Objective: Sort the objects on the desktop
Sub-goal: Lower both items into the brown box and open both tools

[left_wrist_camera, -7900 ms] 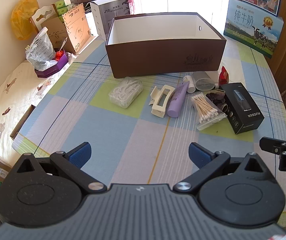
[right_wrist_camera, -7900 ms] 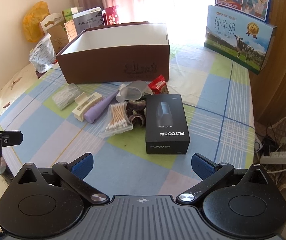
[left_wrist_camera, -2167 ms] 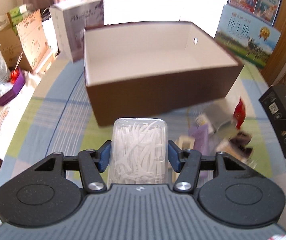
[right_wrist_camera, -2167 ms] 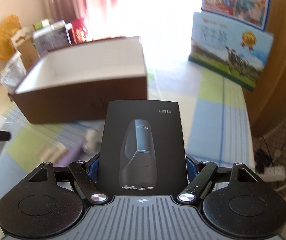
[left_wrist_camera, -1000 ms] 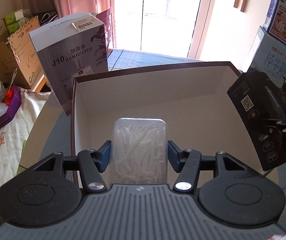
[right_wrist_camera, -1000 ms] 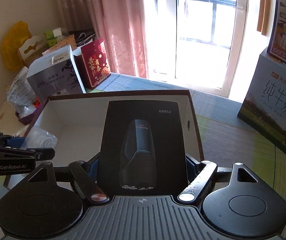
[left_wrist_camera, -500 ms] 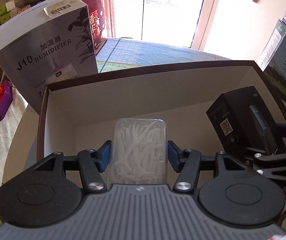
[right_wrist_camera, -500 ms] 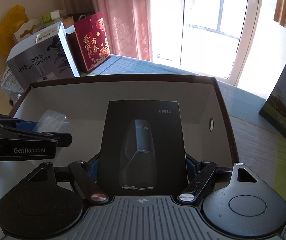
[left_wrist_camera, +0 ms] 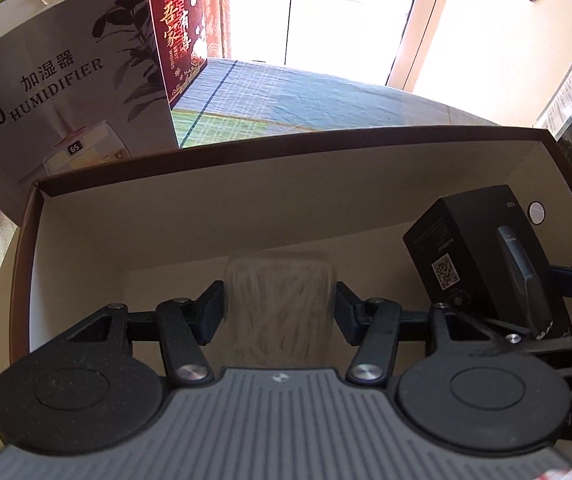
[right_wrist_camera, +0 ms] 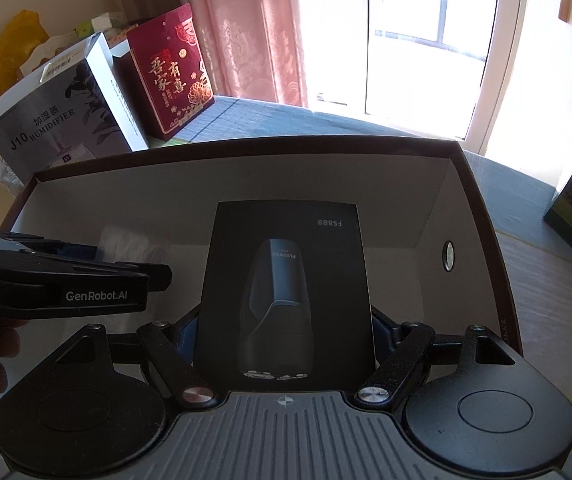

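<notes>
Left tool: over the brown cardboard box, fingers apart with a small gap on each side of the clear packet of white picks; packet is motion-blurred between them, so it looks just let go, though I cannot tell whether it rests on the box floor.
Right tool: clamped on the sides of the black shaver box, holding it upright inside the brown cardboard box, right half, near the wall with the round hole.
Placement: packet sits left of centre; shaver box to its right, apart from it.
Box contents: otherwise only bare pale interior shows.
Surroundings: humidifier carton and red gift bag stand on the worktop behind the box, outside it.
Progress (judgement): early. One item appears dropped in, a second is held over its spot but not let go.
Left to do: free the shaver box, withdraw both tools; other items to sort are out of view here.
</notes>
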Available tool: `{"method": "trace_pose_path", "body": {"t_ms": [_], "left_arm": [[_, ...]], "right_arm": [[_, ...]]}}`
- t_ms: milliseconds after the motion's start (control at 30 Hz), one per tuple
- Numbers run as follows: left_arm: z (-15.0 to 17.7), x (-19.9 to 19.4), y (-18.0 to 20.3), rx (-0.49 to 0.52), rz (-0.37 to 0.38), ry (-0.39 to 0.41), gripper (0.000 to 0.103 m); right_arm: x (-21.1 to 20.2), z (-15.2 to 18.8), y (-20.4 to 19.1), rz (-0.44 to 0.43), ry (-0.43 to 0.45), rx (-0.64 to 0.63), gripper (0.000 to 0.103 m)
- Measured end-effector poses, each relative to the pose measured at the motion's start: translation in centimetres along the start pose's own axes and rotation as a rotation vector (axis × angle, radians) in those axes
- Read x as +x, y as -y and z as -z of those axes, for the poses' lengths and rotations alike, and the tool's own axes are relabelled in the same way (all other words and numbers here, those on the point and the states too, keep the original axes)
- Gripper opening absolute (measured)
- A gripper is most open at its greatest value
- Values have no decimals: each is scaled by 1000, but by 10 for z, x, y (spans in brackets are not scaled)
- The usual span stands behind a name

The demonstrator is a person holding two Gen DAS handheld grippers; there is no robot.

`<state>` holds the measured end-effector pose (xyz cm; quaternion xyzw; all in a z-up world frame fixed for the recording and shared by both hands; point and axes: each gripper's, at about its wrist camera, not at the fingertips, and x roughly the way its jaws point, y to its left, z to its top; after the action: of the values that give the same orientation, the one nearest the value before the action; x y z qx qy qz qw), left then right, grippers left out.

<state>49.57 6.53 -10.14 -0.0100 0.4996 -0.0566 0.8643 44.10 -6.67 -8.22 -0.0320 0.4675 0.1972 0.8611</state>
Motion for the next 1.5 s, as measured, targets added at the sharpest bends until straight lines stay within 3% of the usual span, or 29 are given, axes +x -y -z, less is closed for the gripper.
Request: {"method": "trace_pose_path", "body": {"t_ms": [500, 633, 733, 1067, 1500], "left_arm": [[-5, -5, -5, -13, -22, 18, 67], [-7, -13, -11, -43, -18, 30, 72], [-5, -22, -10, -28, -33, 39, 75], [15, -56, -8, -40, 4, 67, 84], [52, -112, -3, -1, -36, 136, 87]], "right_arm": [[13, -9, -8, -26, -8, 11, 76], [9, -12, -10, -53, 34, 1, 77], [1, -8, -8, -55, 57, -2, 78], [-40, 19, -5, -74, 79, -16, 96], [-94, 47, -4, -59, 127, -10, 100]]}}
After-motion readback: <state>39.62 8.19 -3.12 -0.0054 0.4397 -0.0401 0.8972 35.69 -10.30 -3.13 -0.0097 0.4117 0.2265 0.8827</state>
